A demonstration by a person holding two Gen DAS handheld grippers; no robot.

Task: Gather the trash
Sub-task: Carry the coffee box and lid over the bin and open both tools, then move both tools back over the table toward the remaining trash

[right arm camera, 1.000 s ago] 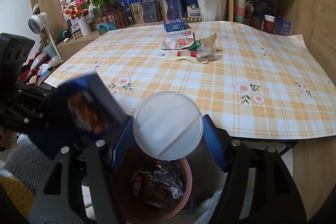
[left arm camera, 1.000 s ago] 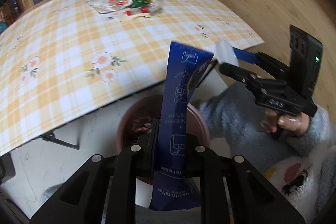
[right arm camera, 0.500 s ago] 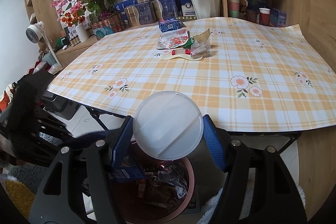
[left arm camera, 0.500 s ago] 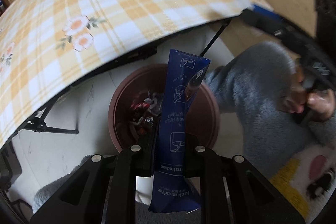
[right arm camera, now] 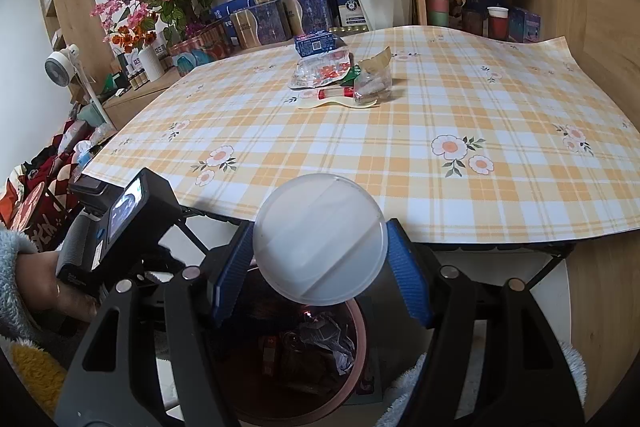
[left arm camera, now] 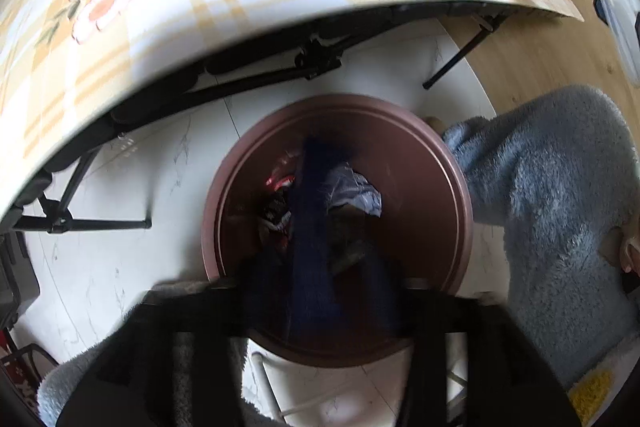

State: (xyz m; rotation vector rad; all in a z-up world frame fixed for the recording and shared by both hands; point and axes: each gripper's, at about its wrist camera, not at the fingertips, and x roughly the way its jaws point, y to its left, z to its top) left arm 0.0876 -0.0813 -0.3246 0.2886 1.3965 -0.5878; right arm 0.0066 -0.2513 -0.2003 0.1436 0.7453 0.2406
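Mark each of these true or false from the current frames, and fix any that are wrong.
1. The right gripper grips a white round lid. True.
2. The brown bin stands on top of the table. False: it stands on the floor by the table's edge.
3. The bin is empty. False: crumpled wrappers lie inside it.
4. A dark blue packet is over the bin's opening, in front of the left gripper, whose jaws have just been opening. True.
5. No trash is left on the checked tablecloth. False: a pile of wrappers lies there.
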